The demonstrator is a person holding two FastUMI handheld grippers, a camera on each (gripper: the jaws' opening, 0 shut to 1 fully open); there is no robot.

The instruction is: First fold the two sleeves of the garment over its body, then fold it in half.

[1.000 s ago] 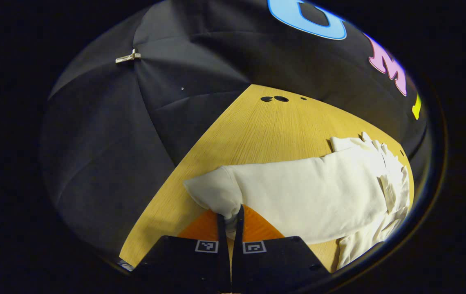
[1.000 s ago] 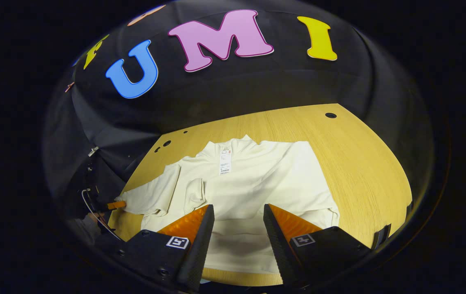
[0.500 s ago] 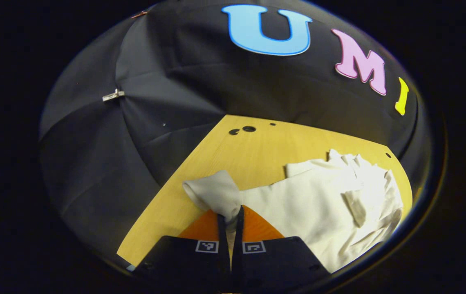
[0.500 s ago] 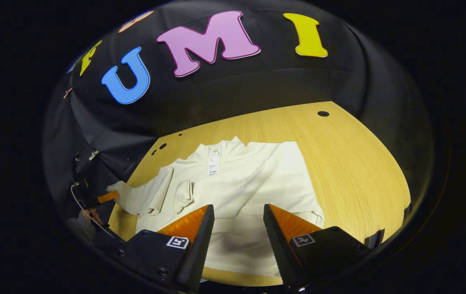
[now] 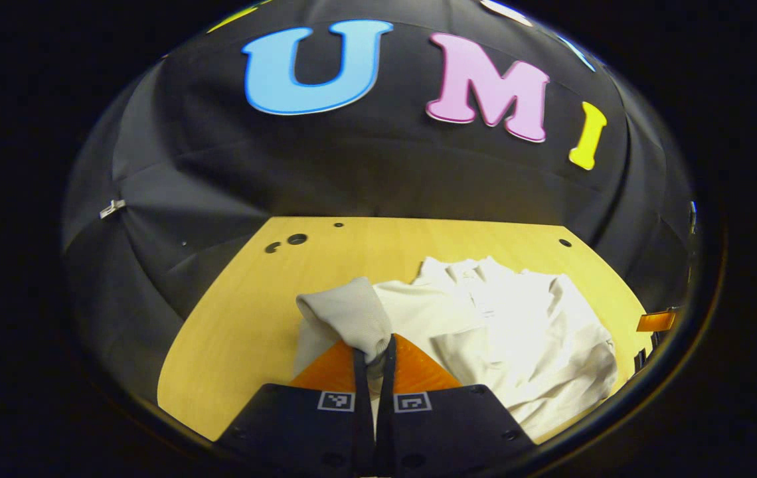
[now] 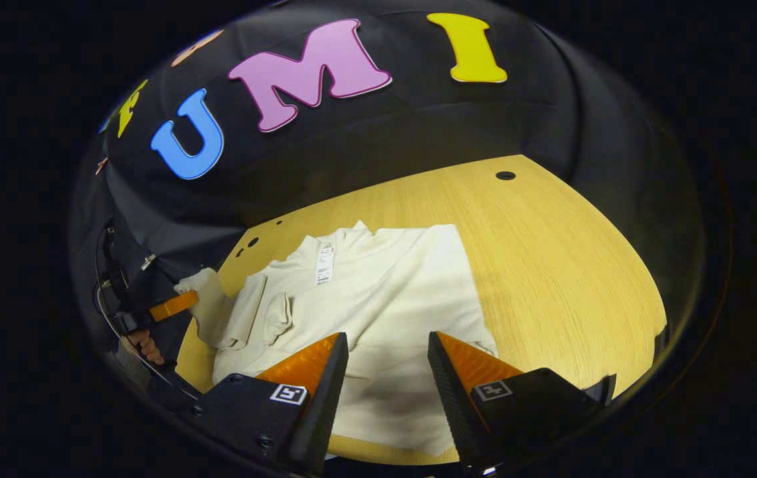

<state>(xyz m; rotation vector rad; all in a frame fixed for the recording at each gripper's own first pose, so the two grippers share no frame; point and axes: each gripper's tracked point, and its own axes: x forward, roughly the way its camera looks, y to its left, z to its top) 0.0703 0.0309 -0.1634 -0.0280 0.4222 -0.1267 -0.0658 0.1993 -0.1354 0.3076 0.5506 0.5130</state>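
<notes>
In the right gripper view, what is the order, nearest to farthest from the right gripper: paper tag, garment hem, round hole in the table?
1. Garment hem, between the right gripper's fingers.
2. Paper tag, near the collar, farther.
3. Round hole, far table edge, right.

Cream garment [image 6: 378,292], yellow wood-grain table [image 6: 551,265]

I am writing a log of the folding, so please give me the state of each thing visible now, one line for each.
Left tongs: shut on the sleeve cuff.
Sleeve cuff: lifted, pinched.
Right tongs: open, over the garment's lower part.
Garment: on the table, not yet folded in half.
Table: bare wood around the garment.
</notes>
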